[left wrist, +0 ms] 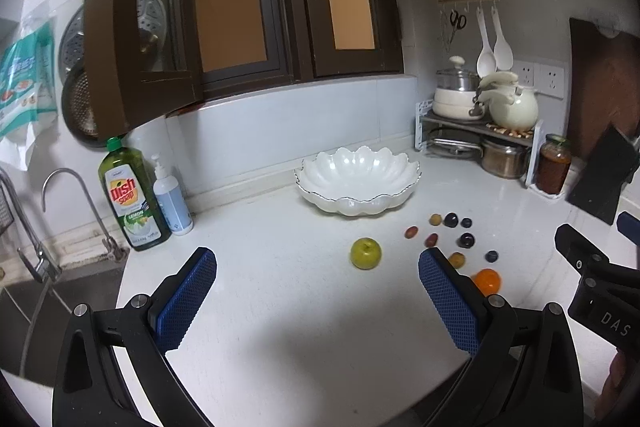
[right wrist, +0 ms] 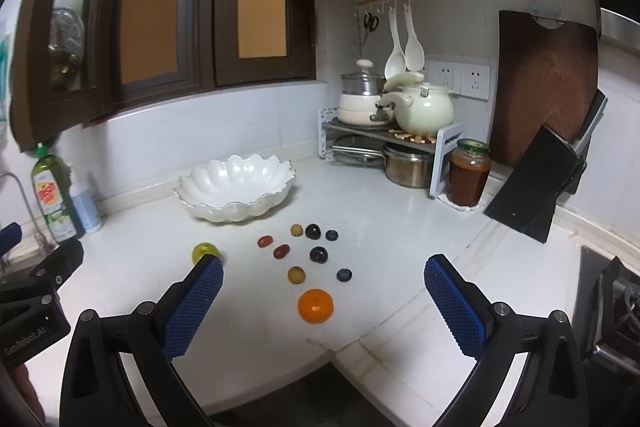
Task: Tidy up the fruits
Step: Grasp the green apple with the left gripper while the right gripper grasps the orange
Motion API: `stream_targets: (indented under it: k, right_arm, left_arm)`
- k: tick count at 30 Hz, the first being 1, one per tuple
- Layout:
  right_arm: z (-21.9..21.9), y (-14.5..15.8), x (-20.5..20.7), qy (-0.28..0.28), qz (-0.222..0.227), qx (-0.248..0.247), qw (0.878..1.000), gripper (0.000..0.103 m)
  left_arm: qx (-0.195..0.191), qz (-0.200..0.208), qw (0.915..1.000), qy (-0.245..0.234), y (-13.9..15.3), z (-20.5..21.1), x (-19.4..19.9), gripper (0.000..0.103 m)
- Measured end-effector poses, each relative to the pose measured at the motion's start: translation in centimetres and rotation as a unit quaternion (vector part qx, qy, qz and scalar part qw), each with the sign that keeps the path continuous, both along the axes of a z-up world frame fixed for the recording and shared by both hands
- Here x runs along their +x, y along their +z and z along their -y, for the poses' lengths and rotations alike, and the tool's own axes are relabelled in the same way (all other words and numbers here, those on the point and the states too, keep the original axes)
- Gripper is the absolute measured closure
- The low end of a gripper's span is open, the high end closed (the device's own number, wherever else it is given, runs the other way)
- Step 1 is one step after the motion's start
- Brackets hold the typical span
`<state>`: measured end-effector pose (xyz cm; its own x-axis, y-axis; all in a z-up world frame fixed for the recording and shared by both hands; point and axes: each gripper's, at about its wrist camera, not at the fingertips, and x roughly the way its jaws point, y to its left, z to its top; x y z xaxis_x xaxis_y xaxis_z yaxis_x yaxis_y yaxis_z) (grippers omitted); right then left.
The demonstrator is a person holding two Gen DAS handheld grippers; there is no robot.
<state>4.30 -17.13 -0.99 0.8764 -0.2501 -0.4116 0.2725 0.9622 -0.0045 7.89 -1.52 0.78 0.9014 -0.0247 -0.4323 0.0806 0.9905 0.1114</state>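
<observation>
Both tongs are wide open and holding nothing. Left gripper [left wrist: 318, 269] hangs over the white counter [left wrist: 280, 307] with its blue pads spread, and the right gripper [right wrist: 323, 277] does the same over its own patch.

From the left wrist view, the green apple [left wrist: 366, 253] sits alone between the pads, at about 12 o'clock from the gripper. The scalloped white bowl [left wrist: 357, 180] stands further back, also around 12, empty as far as I can see. The small fruits are scattered at roughly 1 o'clock, and the orange [left wrist: 487, 281] peeks out just behind the right-hand pad.

In the right wrist view the orange is dead centre between the pads at 12 o'clock. Beyond it there's a loose cluster: two yellowish grapes [right wrist: 296, 274], two red ones [right wrist: 281, 250], two dark plums [right wrist: 319, 254] and two blueberries [right wrist: 344, 275], none touching. The apple is at 10 o'clock, partly hidden by the left-hand pad.

Dish soap bottle [left wrist: 132, 195] stands by the sink at 10 o'clock, and a jar [right wrist: 468, 173] sits in the far corner at 1.
</observation>
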Motion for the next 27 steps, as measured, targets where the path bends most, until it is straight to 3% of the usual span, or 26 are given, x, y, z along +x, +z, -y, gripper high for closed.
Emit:
stream_targets:
  k: [15,27]
  right_arm:
    - [0.1,-3.8,8.0,-0.044,-0.063,0.016,0.997,0.001]
    - [0.6,-7.8,12.3,-0.079,-0.135,0.028,0.987,0.004]
  left_arm:
    - [0.029,-0.048,0.9965,-0.062,-3.1,1.0,10.2,0.006]
    - [0.042,-0.114,0.9861,-0.113,-7.5,3.1,17.0,0.008]
